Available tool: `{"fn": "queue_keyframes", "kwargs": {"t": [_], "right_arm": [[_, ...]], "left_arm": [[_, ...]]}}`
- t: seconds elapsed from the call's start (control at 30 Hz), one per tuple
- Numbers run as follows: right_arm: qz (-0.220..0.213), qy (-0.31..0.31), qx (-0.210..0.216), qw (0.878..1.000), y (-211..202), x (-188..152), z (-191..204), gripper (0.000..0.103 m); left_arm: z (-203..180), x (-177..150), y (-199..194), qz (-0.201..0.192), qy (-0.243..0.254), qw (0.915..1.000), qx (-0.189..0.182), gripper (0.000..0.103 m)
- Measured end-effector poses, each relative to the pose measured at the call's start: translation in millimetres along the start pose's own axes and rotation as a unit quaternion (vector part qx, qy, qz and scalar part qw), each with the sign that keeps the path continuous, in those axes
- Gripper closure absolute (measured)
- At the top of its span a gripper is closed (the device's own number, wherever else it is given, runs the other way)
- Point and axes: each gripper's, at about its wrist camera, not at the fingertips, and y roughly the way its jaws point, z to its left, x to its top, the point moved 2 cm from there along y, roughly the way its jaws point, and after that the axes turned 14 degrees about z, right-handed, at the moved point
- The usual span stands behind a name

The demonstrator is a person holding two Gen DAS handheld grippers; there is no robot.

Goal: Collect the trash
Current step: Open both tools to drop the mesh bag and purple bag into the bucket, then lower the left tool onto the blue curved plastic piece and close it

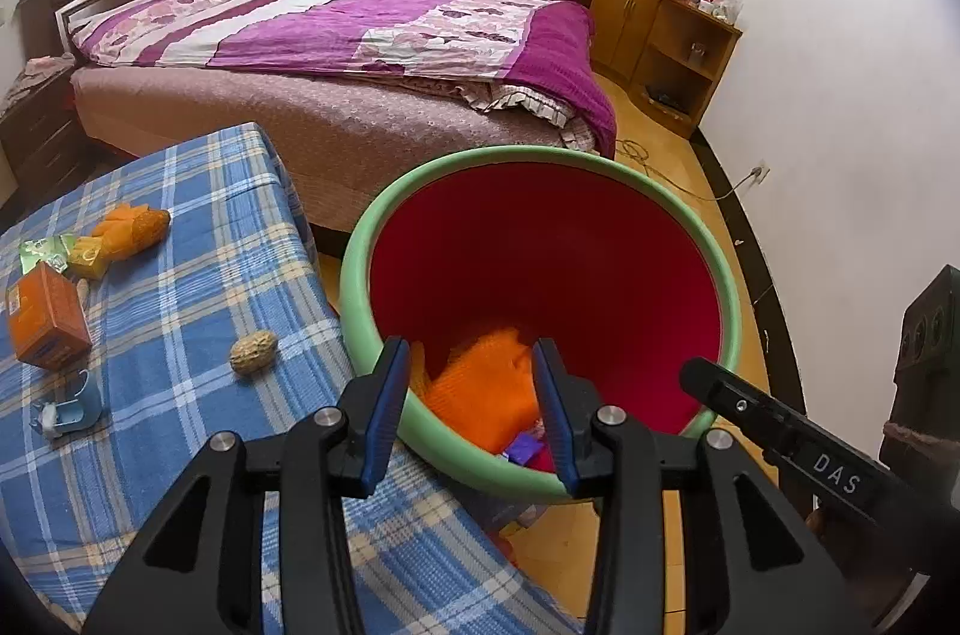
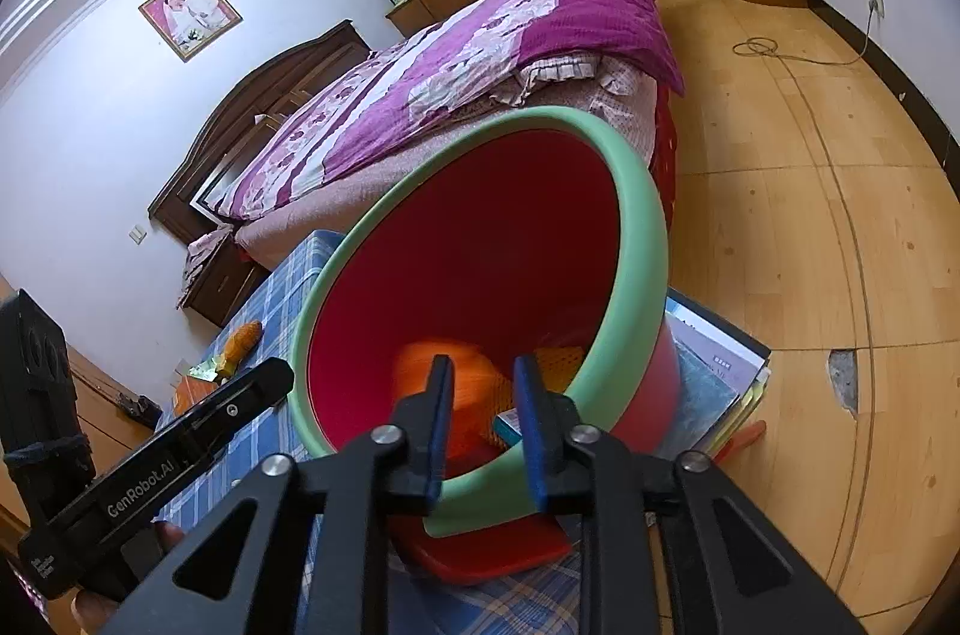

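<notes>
While some trash lies in the red bin (image 1: pixel 540 251) at the tabletop's (image 1: pixel 180 287) edge, both tongs, left tongs (image 1: pixel 474 413) and right tongs (image 2: pixel 480 425), hang released and hold nothing. A peanut (image 1: pixel 254 351), orange box (image 1: pixel 48 323) and wrappers (image 1: pixel 45 254) wait near the far corner.

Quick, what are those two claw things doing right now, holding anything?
Left gripper: open, empty, over the bin.
Right gripper: slightly open, holding nothing, over the same bin.

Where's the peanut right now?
Left wrist view: the peanut lies on the blue plaid cloth, left of the bin's green rim, right of the orange box.
</notes>
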Motion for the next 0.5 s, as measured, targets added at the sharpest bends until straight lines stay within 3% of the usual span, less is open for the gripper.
{"fn": "queue_keyframes", "kwargs": {"t": [0.13,0.27,0.5], "right_arm": [[-0.004,-0.002,0.002,1.000,-1.4,-1.4,3.2,0.066],[-0.006,-0.008,0.003,1.000,-3.9,-4.4,10.4,0.061],[-0.007,-0.011,0.007,1.000,-6.9,-11.0,22.4,0.049]], "left_arm": [[6.7,-4.2,-4.8,-0.001,-0.002,1.0000,0.000,0.060],[18.8,-10.3,-13.4,-0.007,-0.020,0.9997,0.007,0.048],[48.8,-19.4,-31.6,-0.017,-0.059,0.9979,0.021,0.043]]}}
